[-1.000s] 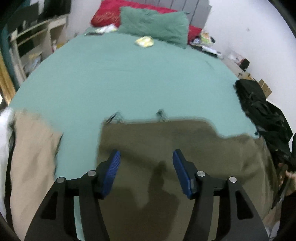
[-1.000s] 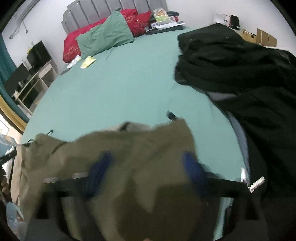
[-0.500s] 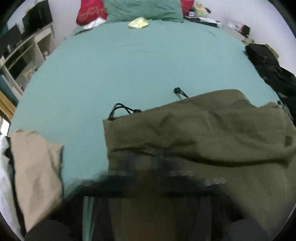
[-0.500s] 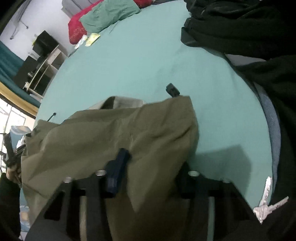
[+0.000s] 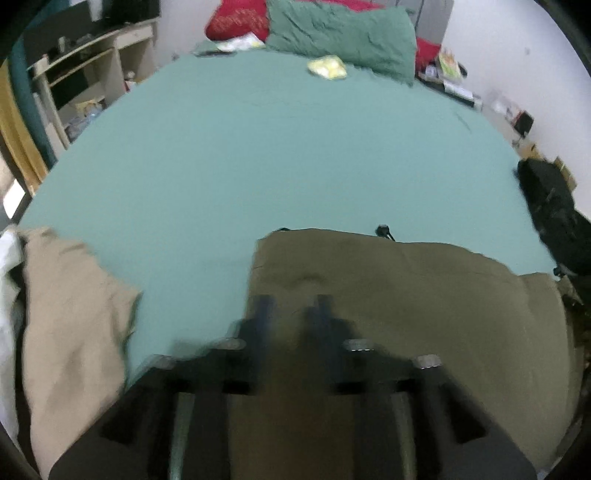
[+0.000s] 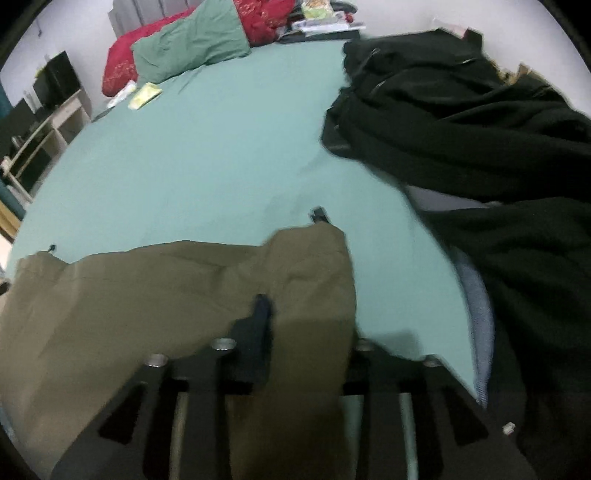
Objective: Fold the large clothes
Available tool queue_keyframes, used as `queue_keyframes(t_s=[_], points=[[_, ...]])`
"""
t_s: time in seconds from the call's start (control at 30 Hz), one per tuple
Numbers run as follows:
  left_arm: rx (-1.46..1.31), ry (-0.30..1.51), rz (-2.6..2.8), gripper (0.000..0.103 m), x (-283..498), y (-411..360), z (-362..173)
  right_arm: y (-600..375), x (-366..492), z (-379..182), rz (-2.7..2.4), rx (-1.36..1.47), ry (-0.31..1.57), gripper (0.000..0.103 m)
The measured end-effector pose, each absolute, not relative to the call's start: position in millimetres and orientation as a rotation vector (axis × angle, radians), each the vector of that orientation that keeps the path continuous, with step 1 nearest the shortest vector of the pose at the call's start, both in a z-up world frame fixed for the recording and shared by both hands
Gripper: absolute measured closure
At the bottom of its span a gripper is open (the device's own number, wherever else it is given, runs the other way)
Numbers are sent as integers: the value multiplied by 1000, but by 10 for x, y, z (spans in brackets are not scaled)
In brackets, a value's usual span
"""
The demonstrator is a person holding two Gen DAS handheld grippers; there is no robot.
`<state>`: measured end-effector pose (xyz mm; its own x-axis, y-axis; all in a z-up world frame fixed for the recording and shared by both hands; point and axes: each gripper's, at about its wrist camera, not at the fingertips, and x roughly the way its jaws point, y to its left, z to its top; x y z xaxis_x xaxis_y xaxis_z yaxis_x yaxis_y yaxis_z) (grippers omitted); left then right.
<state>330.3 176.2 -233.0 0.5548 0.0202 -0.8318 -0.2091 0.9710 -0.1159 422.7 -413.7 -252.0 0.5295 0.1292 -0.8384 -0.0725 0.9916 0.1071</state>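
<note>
An olive-green garment (image 5: 406,295) lies at the near edge of the teal bed (image 5: 277,155), its black drawstring ends at the far hem. My left gripper (image 5: 291,310) is over its left part, blurred, jaws narrowed with a fold of the cloth between them. In the right wrist view the same olive garment (image 6: 184,288) spreads to the left. My right gripper (image 6: 295,314) is closed on its right edge; cloth drapes over the right finger and hides it, while the left finger (image 6: 260,314) shows.
A tan garment (image 5: 74,314) lies at the bed's near left. A pile of black clothes (image 6: 480,129) covers the right side. Green and red pillows (image 5: 340,33) and a yellow packet (image 5: 327,68) are at the head. Shelves (image 5: 85,74) stand on the left.
My left gripper went from wide open to nearly closed on the olive cloth. The right gripper closed on the garment's right edge. The garment's hem shifted on the bed.
</note>
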Motion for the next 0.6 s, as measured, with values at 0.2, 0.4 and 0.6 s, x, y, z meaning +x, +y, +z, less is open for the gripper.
queue_keyframes(t_s=[0.2, 0.4, 0.6], points=[[-316, 925, 115, 41, 2468, 1895, -2240, -4490, 3470, -2112, 103, 174, 882, 41], [-420, 929, 73, 32, 1847, 1689, -2535, -4599, 2709, -2255, 133, 249, 957, 38], [-454, 989, 39, 29, 1610, 1497, -2861, -4657, 2378, -2640, 166, 412, 1061, 38]])
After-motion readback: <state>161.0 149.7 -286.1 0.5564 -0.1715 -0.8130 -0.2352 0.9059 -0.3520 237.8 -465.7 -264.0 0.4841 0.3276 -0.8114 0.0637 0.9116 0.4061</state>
